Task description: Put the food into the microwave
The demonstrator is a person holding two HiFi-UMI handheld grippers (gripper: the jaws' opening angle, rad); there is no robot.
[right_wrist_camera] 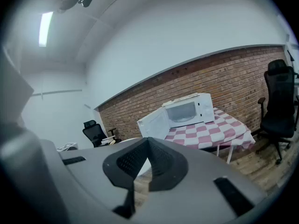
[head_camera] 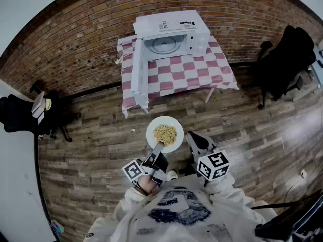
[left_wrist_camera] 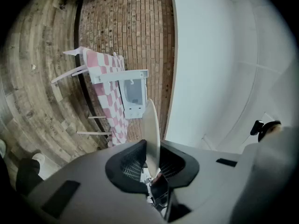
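Note:
A white plate [head_camera: 152, 138] heaped with noodles [head_camera: 165, 133] hangs over the wood floor in front of me. My left gripper [head_camera: 158, 148] is shut on its near rim; in the left gripper view the plate [left_wrist_camera: 151, 125] stands edge-on between the pads. Just right of the plate, my right gripper [head_camera: 192, 136] is shut and holds nothing, its tips meeting in the right gripper view [right_wrist_camera: 148, 143]. Ahead, the white microwave [head_camera: 174, 33] stands on a table under a red-and-white checked cloth [head_camera: 202, 73], with its door [head_camera: 139, 72] swung wide open to the left. The microwave [right_wrist_camera: 189, 110] also shows past the right gripper's tips.
A brick wall [head_camera: 75, 39] runs behind the table. One black office chair [head_camera: 285, 59] stands at the right, and another [head_camera: 20, 114] at the left with books on a stand beside it. Wood floor [head_camera: 101, 140] lies between me and the table.

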